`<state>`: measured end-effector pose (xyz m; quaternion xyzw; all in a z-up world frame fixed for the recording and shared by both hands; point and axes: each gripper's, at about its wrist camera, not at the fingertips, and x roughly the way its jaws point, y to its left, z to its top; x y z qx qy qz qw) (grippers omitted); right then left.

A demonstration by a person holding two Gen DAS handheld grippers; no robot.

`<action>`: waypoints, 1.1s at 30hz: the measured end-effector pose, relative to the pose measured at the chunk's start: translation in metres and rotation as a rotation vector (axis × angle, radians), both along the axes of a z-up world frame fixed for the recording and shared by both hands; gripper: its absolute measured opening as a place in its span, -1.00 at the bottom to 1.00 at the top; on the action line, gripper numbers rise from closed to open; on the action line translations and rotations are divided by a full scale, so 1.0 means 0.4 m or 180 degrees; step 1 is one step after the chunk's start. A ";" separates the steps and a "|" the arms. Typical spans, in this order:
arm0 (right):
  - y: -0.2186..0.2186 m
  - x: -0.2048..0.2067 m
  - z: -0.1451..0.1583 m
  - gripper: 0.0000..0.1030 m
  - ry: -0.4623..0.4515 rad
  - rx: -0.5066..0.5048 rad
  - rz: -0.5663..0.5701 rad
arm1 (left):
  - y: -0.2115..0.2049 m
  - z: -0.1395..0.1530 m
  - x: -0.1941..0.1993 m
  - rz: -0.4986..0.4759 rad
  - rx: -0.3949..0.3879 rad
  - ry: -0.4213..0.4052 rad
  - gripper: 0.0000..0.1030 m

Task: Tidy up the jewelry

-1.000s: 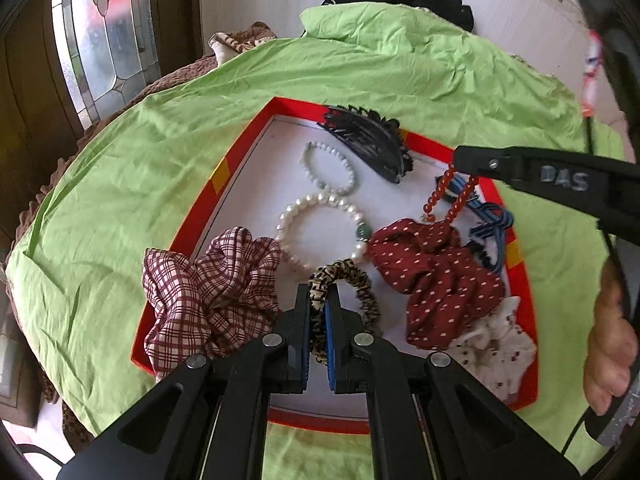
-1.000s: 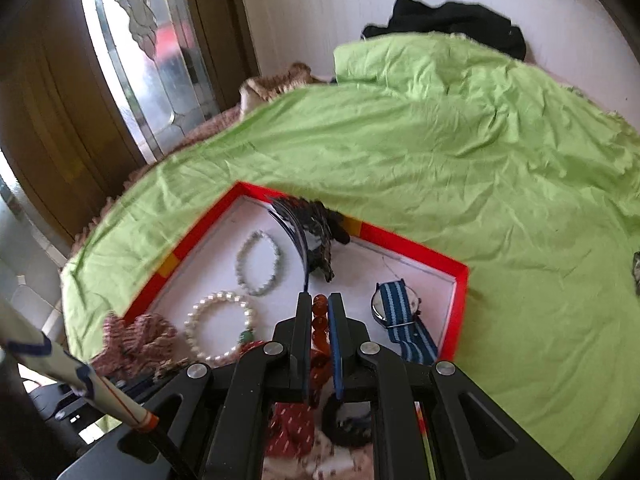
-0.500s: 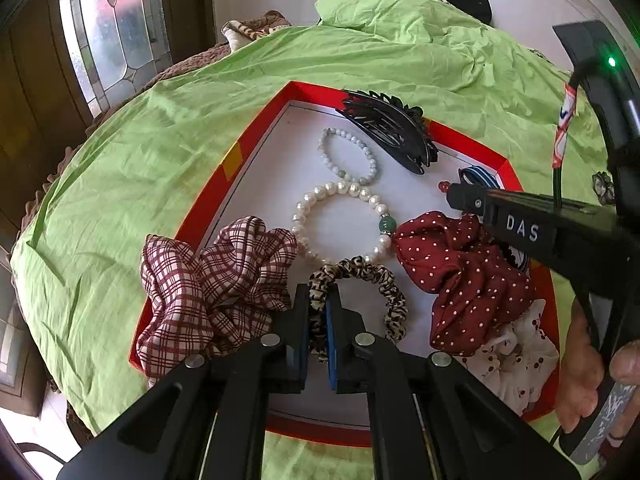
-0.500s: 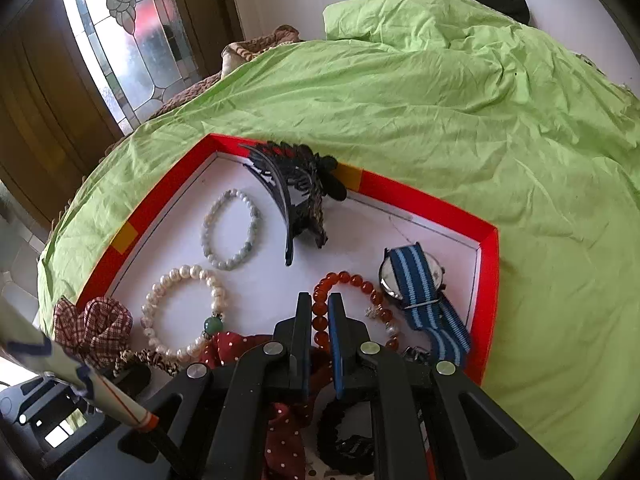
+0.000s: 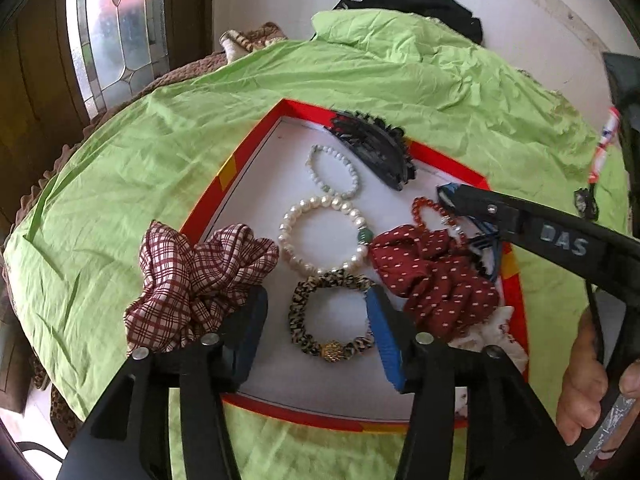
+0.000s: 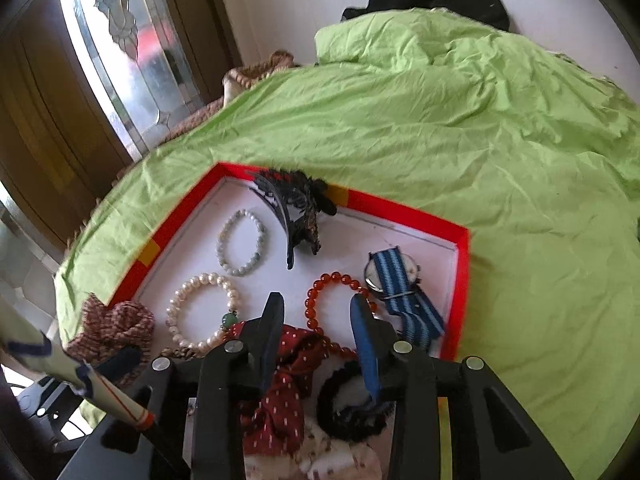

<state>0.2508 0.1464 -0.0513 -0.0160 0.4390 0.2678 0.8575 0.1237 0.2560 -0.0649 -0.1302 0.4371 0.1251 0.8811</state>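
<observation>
A red-rimmed tray [image 5: 240, 156] with a white floor holds the jewelry. My left gripper [image 5: 314, 300] hangs over its near end with its jaws opening. The leopard hair tie [image 5: 332, 316] lies flat between them, not pinched. A plaid scrunchie [image 5: 192, 280] sits to its left and a red dotted scrunchie [image 5: 432, 276] to its right. My right gripper [image 6: 316, 302] is also opening over the red bead bracelet [image 6: 320, 284], which rests on the tray floor. Beside it lies a blue-striped watch [image 6: 396, 276]. A pearl bracelet [image 5: 324, 232], a pale bead bracelet [image 5: 332, 172] and a black hair claw [image 5: 372, 148] lie farther back.
The tray [image 6: 400, 204] sits on a wrinkled green sheet [image 5: 120, 168]. A stained-glass door [image 5: 116, 20] stands at the left and a black garment [image 5: 420, 4] lies by the far wall. White [image 5: 492, 332] and black [image 6: 348, 412] scrunchies fill the near right corner. A hand [image 5: 580, 392] grips the right handle.
Both grippers went from shut to open. The left let go of the leopard hair tie. The right came down with the hanging red bead bracelet, which now lies on the tray.
</observation>
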 end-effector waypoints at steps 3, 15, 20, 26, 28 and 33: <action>-0.044 -0.038 0.027 -0.06 -0.0073 0.0055 -0.0163 | -0.012 0.024 -0.016 -0.0046 0.0027 -0.0140 0.12; -0.189 -0.269 0.053 0.36 -0.0405 -0.0097 -0.0658 | -0.042 0.172 -0.136 0.0457 0.0849 -0.1059 0.64; -0.204 -0.351 0.039 0.44 -0.0488 -0.0194 -0.0611 | -0.035 0.242 -0.258 0.0906 0.1164 -0.1622 1.00; -0.221 -0.398 0.014 0.46 -0.0504 -0.0225 -0.0578 | -0.039 0.250 -0.321 0.0998 0.1293 -0.1429 1.00; -0.231 -0.410 -0.001 0.46 -0.0438 -0.0220 -0.0636 | -0.070 0.247 -0.336 0.0981 0.1505 -0.1380 1.00; -0.243 -0.452 -0.037 0.46 -0.0264 -0.0247 -0.0912 | -0.148 0.243 -0.377 0.0702 0.1834 -0.1310 1.00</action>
